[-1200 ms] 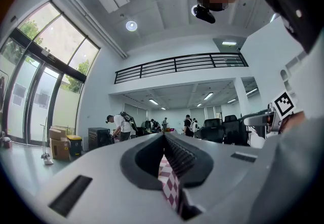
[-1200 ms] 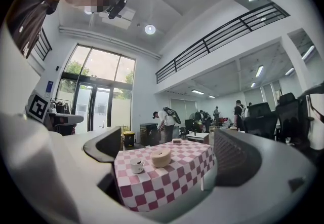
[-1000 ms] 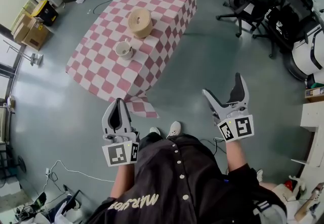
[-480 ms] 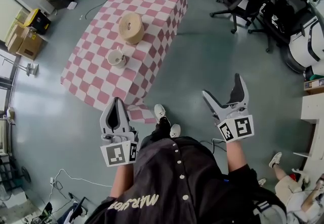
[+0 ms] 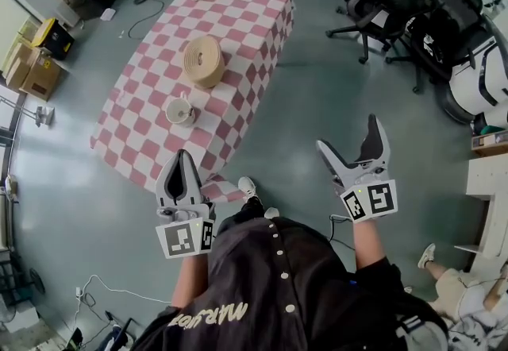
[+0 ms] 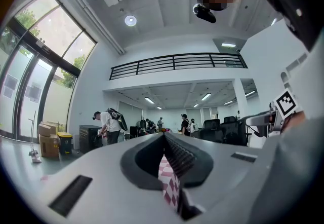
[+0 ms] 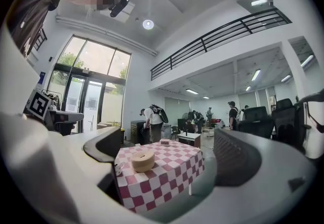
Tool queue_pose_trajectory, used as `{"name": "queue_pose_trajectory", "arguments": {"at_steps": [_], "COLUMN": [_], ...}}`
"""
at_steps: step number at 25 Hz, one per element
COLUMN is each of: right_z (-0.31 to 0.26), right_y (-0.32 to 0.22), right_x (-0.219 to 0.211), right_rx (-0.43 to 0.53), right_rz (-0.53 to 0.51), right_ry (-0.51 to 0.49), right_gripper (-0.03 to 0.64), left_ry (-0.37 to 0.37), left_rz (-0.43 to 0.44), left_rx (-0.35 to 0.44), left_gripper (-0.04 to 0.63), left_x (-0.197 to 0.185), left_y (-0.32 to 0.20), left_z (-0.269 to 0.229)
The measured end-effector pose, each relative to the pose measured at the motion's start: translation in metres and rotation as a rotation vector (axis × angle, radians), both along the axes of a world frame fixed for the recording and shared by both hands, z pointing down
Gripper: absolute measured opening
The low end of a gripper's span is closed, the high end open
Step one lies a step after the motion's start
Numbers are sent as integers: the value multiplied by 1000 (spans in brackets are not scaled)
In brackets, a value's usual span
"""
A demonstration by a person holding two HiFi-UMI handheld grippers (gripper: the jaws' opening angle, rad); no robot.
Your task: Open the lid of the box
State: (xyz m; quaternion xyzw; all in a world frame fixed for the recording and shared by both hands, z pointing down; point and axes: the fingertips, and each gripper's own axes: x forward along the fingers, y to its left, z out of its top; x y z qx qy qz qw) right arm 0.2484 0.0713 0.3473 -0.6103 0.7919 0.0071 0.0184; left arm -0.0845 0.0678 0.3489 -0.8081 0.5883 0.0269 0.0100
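Both forearms are holding forward, well short of the table (image 5: 238,32). The left gripper (image 5: 184,157) is pointing ahead, jaws pressed together, empty. The right gripper (image 5: 349,135) is holding its jaws spread.

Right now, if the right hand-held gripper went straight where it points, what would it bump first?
Probably the checkered-cloth table, near its front edge. The right hand-held gripper, jaws apart, sees only floor before it. The round box sits farther back on top. Depth is hard to judge.
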Motion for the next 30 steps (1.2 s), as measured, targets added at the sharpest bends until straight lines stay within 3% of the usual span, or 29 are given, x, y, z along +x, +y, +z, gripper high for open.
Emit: {"name": "queue_pose_trajectory", "arguments": {"at_steps": [18,30], "right_z": [-6,-3], "right_y": [-78,-90], "right_x": [-8,-23], "right_rx": [12,12], "right_rz": [61,95], "right_ry": [2,27], "right_gripper": [557,557], "left_ry": [18,35], "left_rz": [52,109], "left_rx": [21,12], "left_gripper": [11,11], "left_x": [-11,-19], "left_y": [-92,-123], "left_z": [-3,12]}}
